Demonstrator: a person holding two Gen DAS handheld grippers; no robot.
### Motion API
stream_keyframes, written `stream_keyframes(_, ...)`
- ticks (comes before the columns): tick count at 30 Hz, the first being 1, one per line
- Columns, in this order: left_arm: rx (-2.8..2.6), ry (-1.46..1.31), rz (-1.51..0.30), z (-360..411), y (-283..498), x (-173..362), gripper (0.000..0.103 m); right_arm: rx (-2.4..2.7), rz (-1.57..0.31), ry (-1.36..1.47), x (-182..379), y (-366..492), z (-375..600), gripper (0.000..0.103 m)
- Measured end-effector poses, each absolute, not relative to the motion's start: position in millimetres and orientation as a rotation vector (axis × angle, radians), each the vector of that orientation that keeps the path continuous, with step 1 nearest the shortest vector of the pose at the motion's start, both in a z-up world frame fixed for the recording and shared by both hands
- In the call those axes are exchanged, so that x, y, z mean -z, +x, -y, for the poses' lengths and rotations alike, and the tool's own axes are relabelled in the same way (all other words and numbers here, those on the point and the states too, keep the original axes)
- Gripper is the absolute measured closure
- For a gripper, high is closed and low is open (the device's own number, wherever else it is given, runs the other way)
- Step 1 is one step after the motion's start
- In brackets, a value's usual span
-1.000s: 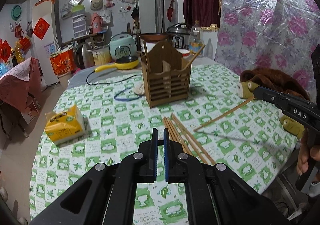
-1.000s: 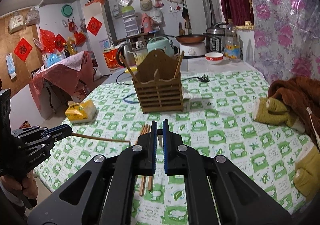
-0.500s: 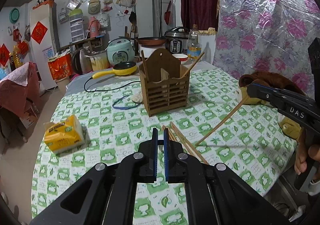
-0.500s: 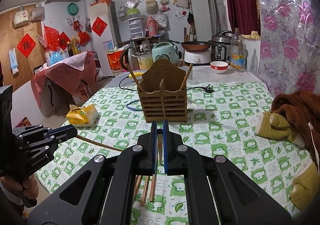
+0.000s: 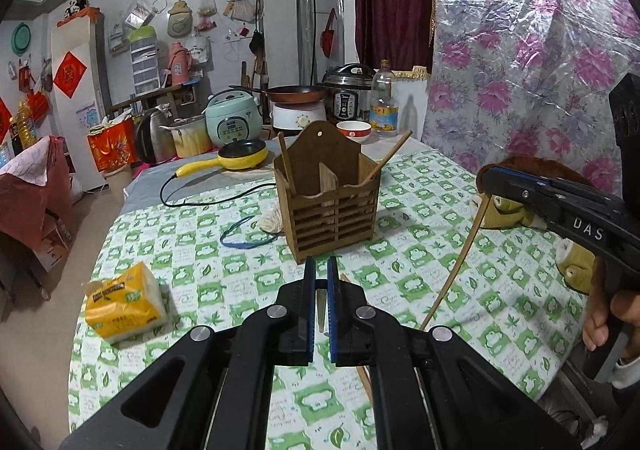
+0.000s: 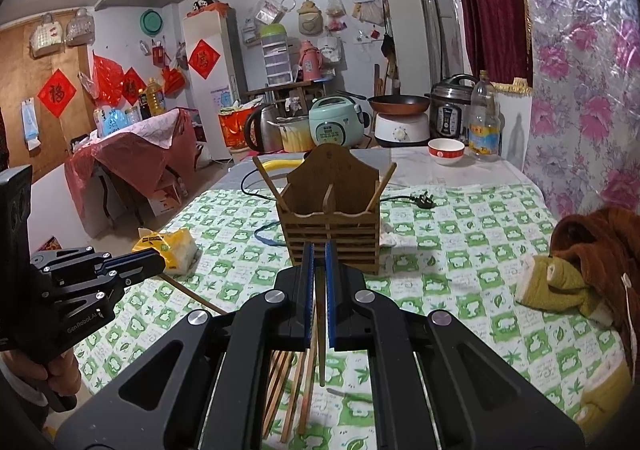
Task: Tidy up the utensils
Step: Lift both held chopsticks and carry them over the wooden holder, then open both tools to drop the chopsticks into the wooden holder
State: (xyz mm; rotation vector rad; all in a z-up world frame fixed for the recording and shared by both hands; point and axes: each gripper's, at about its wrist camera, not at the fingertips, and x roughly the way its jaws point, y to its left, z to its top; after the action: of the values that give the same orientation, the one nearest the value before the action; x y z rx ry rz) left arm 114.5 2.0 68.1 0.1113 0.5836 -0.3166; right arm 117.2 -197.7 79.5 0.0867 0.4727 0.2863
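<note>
A yellow plastic-wrapped tissue pack [image 5: 122, 300] lies at eight o'clock on the green-and-white checked surface [image 5: 404, 262]. Toward eleven o'clock sits a small yellow electric frying pan [image 5: 240, 154] — its black cord [image 5: 188, 201] loops across the cloth. A loop of blue band [image 5: 244, 236] lies near the centre. At three o'clock, a brown and olive plush garment [image 6: 580, 262]; at one o'clock, a red-and-white bowl [image 6: 446, 150] beside a clear plastic bottle [image 6: 484, 117].

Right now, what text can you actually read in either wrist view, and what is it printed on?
"DAS": on the right gripper, in the left wrist view.
"GenRobot.AI": on the left gripper, in the right wrist view.
"福": on the red paper diamond on the wall.
Tissue pack and bottle label: print too blurred.
</note>
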Motion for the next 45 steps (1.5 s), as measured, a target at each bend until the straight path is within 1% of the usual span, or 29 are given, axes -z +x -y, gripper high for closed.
stream_keyframes(5, 0.335, 0.130, -0.543, 4.5, 129.6, -90.6, 0.097, -0.287, -0.445, 0.069, -94.3, 133.4, 194.9, 0.097)
stream_keyframes(15, 0.349, 0.193, -0.419, 32.4, 179.8, -159.6, 0.097, -0.271, -0.312, 0.020, -163.3, 190.2, 181.6, 0.097)
stream_keyframes(19, 0.328, 0.198, -0.387, 38.4, 206.4, -175.2, 0.097, -0.244, -0.268, 0.017, -183.3, 222.0, 176.7, 0.097)
stream_keyframes(24, 0.287, 0.191, -0.399, 43.5, 242.9, -163.2, 0.097, -0.175, -0.253, 0.015, -174.5, 258.5, 173.9, 0.097)
stream_keyframes(26, 0.273, 0.195, -0.422, 46.1, 256.1, -149.7, 0.097, -0.152, -0.266, 0.018, -158.2, 271.7, 175.3, 0.097)
stream_keyframes(31, 0.248, 0.156, -0.548, 41.9, 281.1, -102.8, 0.097, -0.152, -0.371, 0.053, -116.0, 288.3, 183.2, 0.096)
stream_keyframes(32, 0.236, 0.150, -0.568, 40.2, 282.1, -96.3, 0.097, -0.155, -0.394, 0.064, -107.8, 288.2, 185.9, 0.094)
stream_keyframes(33, 0.214, 0.143, -0.580, 35.6, 280.9, -90.7, 0.093, -0.155, -0.412, 0.073, -100.8, 287.1, 188.9, 0.088)
stream_keyframes(34, 0.202, 0.144, -0.586, 34.3, 279.0, -88.8, 0.092, -0.154, -0.427, 0.077, -96.1, 285.9, 191.0, 0.080)
stream_keyframes(35, 0.190, 0.147, -0.584, 32.3, 273.9, -87.6, 0.092, -0.146, -0.436, 0.083, -91.6, 282.4, 192.5, 0.057)
stream_keyframes(36, 0.184, 0.141, -0.573, 30.1, 267.7, -88.5, 0.086, -0.122, -0.424, 0.097, -87.4, 275.3, 196.9, 0.041)
stream_keyframes(37, 0.183, 0.123, -0.562, 27.5, 259.4, -90.2, 0.066, -0.111, -0.414, 0.105, -85.7, 271.0, 199.6, 0.039)
stream_keyframes(38, 0.181, 0.105, -0.553, 25.5, 252.6, -92.3, 0.058, -0.108, -0.409, 0.113, -83.9, 263.9, 202.1, 0.039)
stream_keyframes(39, 0.181, 0.085, -0.533, 22.4, 240.8, -94.8, 0.055, -0.111, -0.411, 0.120, -82.4, 256.8, 204.6, 0.039)
stream_keyframes(45, 0.205, 0.079, -0.549, 20.6, 196.9, -90.1, 0.055, -0.089, -0.390, 0.151, -81.6, 206.3, 221.6, 0.039)
